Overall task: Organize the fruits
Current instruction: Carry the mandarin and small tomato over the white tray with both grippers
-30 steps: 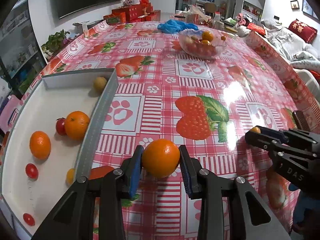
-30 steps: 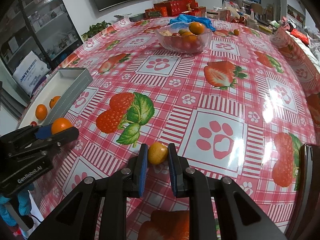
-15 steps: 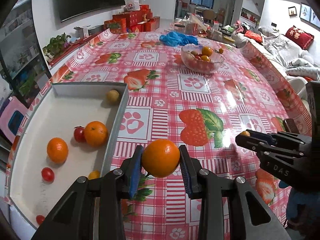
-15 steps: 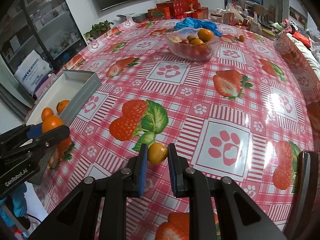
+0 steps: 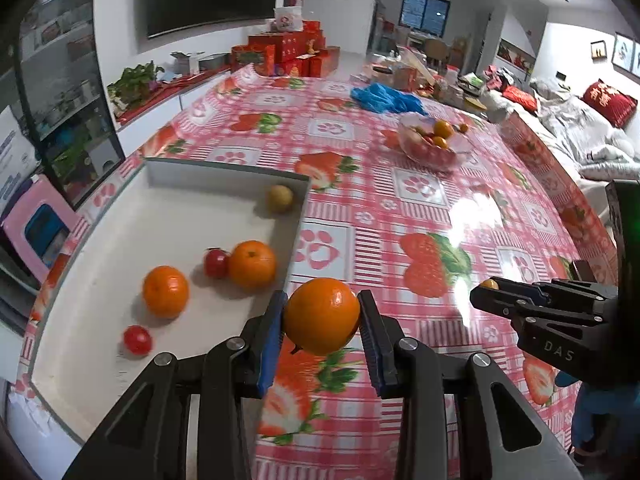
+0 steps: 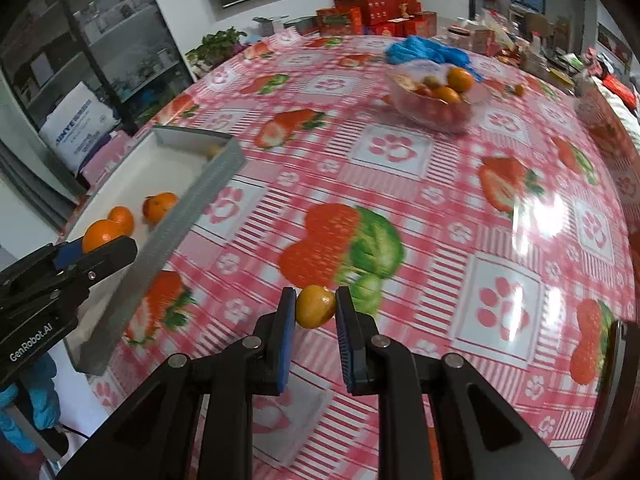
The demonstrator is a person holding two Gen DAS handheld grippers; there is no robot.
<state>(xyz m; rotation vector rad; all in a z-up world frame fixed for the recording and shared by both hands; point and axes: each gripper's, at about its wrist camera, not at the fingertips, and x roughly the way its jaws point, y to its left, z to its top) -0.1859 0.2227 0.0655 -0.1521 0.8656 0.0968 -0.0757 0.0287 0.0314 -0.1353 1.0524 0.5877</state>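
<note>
Oranges and small fruit are being moved from the glass bowl [image 5: 430, 146] to the white tray [image 5: 224, 170]. The left gripper [image 5: 322, 316] has its fingers pinching an orange [image 5: 322, 316], and the right gripper [image 6: 316, 306] has its fingers pressed onto a small yellow-orange kumquat [image 6: 316, 306]. Compared with a second ago, both hands have lifted and swung toward the tray: more of the tray floor now shows in the left wrist view, and the orange hangs just beside the tray's near right wall instead of out over the worktop [image 5: 400, 208]. That suggests the carry is nearly over and the drop comes next.

Inside the tray lie two oranges [image 5: 166, 291], two cherry tomatoes [image 5: 137, 339] and a yellowish fruit [image 5: 280, 199] at the far right corner. The tray's grey wall [image 6: 176, 236] stands between both fruits and the floor and must be cleared. The bowl, well apart toward the worktop's far edge, holds more fruit; a blue plastic bag [image 5: 384, 98] lies behind it.
</note>
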